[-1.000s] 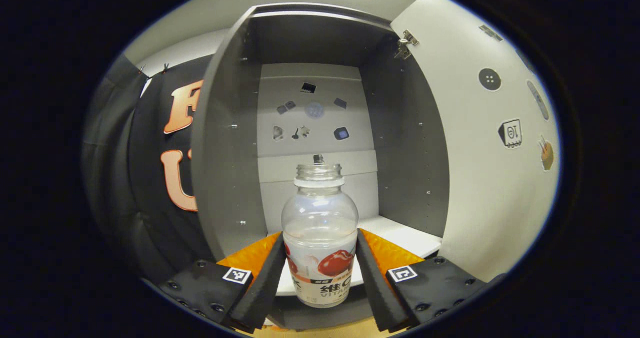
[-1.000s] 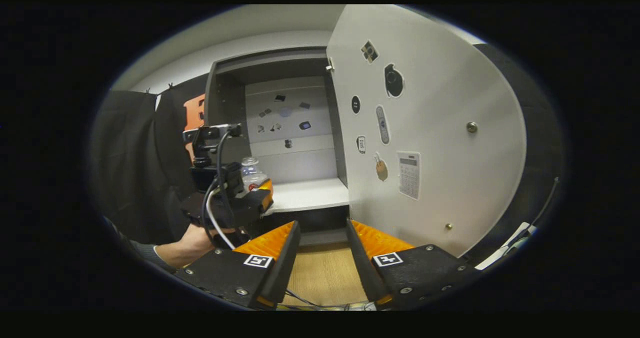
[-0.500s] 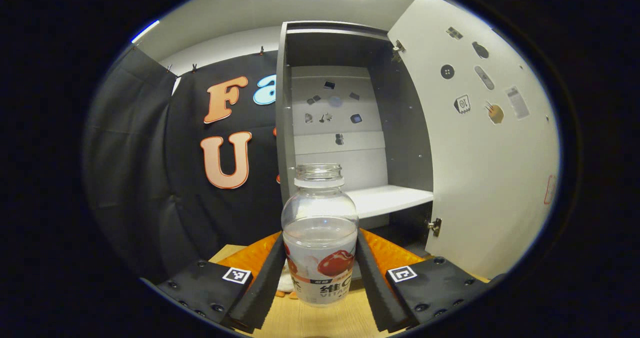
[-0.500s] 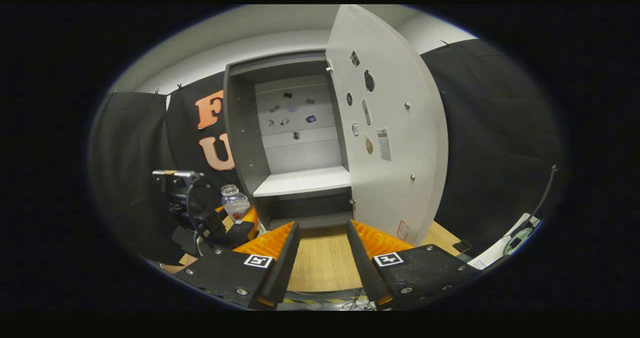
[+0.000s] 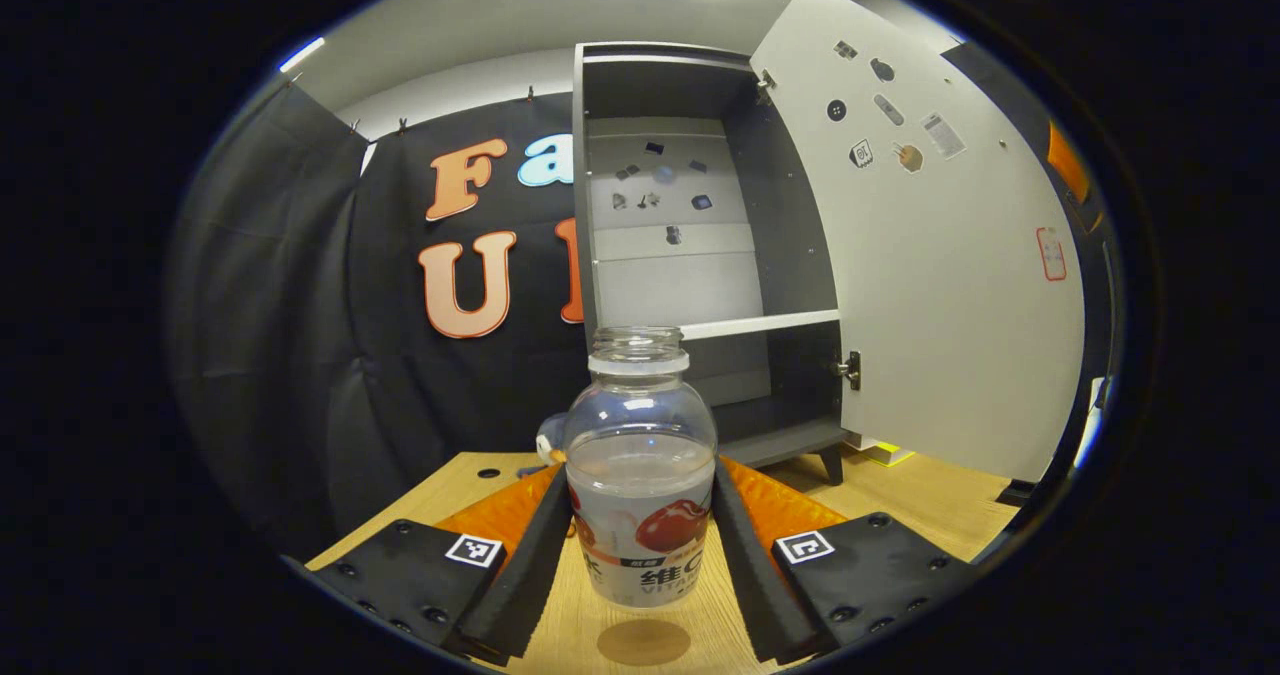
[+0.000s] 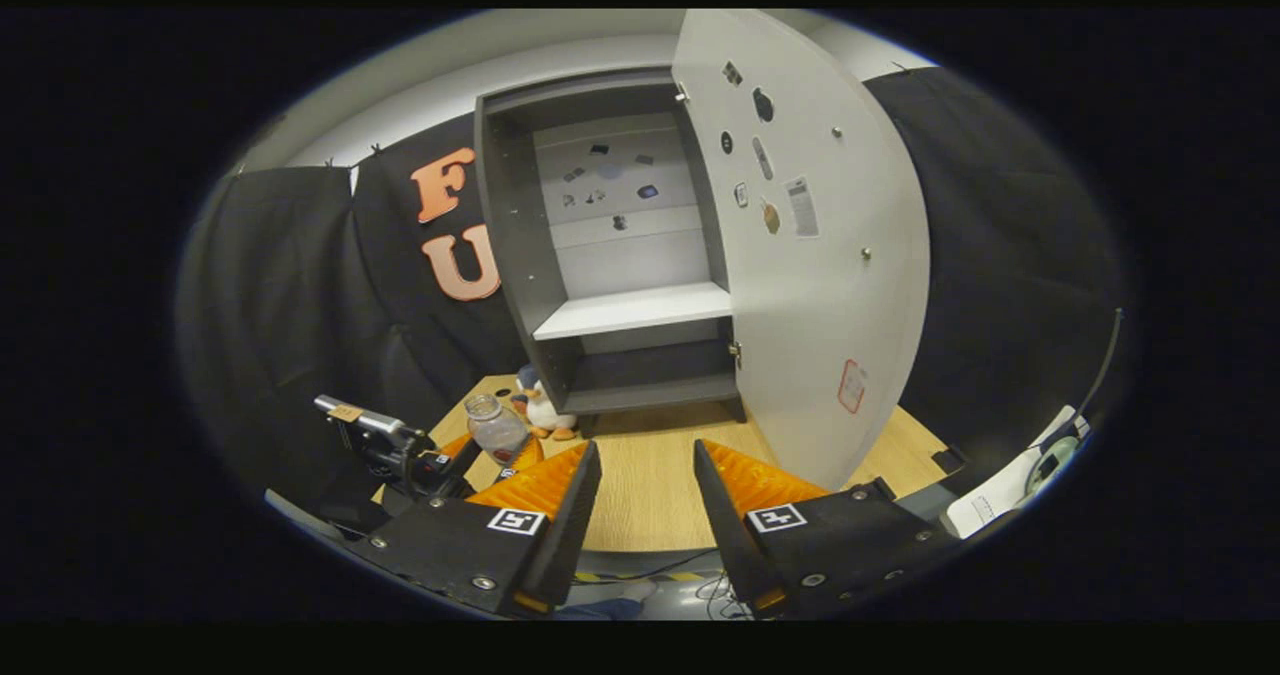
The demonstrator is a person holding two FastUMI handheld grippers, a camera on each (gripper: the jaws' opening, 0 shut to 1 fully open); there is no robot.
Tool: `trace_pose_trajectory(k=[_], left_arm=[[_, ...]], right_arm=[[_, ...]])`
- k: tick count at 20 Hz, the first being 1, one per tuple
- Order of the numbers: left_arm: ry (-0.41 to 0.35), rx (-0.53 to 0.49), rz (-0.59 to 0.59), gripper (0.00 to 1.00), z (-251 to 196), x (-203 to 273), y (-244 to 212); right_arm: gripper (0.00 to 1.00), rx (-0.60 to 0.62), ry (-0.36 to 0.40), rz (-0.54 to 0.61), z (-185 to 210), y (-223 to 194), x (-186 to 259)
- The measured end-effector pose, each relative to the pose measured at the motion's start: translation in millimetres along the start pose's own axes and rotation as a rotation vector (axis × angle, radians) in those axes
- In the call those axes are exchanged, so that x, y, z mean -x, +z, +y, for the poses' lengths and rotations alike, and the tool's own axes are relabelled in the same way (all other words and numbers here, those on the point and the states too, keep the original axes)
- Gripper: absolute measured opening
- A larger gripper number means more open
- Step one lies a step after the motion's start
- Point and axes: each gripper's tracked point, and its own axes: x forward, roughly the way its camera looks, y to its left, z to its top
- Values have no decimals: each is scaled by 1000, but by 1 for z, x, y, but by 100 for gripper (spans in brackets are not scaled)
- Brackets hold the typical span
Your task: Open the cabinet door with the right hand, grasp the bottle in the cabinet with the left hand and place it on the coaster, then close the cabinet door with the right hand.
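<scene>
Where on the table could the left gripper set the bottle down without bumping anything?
Bare wood lies on the table between the cabinet, the open door and the right gripper. It is crowded near the plush toy by the cabinet's corner, close to the left gripper holding the bottle.

Likely cloth-walled test booth (image 6: 300,285)

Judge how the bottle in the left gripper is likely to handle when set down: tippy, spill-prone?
The bottle, clamped by the left gripper, shows no cap, so tilting probably spills liquid. It looks about half full, so moderately light. Its narrow, tall shape may tip if released off-level.
</scene>
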Motion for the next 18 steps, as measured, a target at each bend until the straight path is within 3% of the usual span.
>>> trace_pose_trajectory(k=[11, 13, 14, 18], left_arm=[[57, 36, 147, 85, 7, -12, -109], [69, 29, 167, 85, 9, -14, -122], [71, 31, 168, 85, 8, -16, -125], [76, 15, 171, 84, 6, -16, -128]], right_arm=[[59, 4, 32, 148, 3, -58, -32], [64, 2, 29, 159, 0, -61, -35], [59, -2, 30, 168, 0, -63, -38], [59, -19, 33, 184, -3, -69, -40]])
